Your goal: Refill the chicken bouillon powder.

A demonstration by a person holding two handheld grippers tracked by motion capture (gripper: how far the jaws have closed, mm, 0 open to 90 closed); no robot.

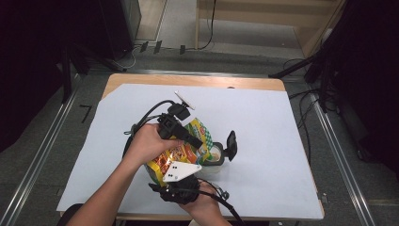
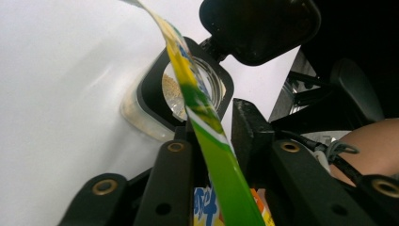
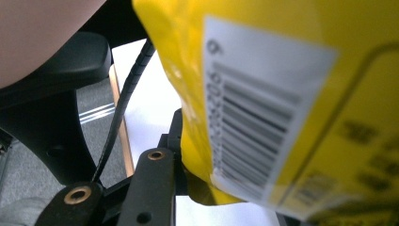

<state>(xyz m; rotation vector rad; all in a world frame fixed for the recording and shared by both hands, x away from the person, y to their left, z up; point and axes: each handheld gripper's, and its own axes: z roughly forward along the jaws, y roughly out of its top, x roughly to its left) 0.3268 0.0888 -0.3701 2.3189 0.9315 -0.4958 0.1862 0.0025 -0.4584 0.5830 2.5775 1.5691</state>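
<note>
A yellow snack bag (image 1: 181, 153) is held above the near middle of the table, tipped with its green-and-white checked top edge toward a clear container (image 1: 214, 155) just to its right. The bag's front carries red, orange and green print, too small to read from the high view. In the right gripper view its back shows a white barcode label (image 3: 254, 113) with a digit that looks like a 6 or a 9 at one end; the other printing is blurred. In the left gripper view the bag's green and yellow edge (image 2: 207, 141) runs up between the jaws, with blue characters low down that cannot be made out.

The container has a black rim and a black lid hinged open to the right, and holds pale granules (image 2: 174, 92).

Both stand over a white sheet (image 1: 263, 127) covering a wooden table (image 1: 188, 80). Grey floor, metal rails, cables and dark stands surround it.

The left gripper (image 1: 186, 136) reaches in from the left, jaws narrowed on the bag's upper edge, the hand wrapped over its body. The right gripper (image 1: 176, 181) comes from the near edge, pinching the bag's lower part, its grey plate on top.
</note>
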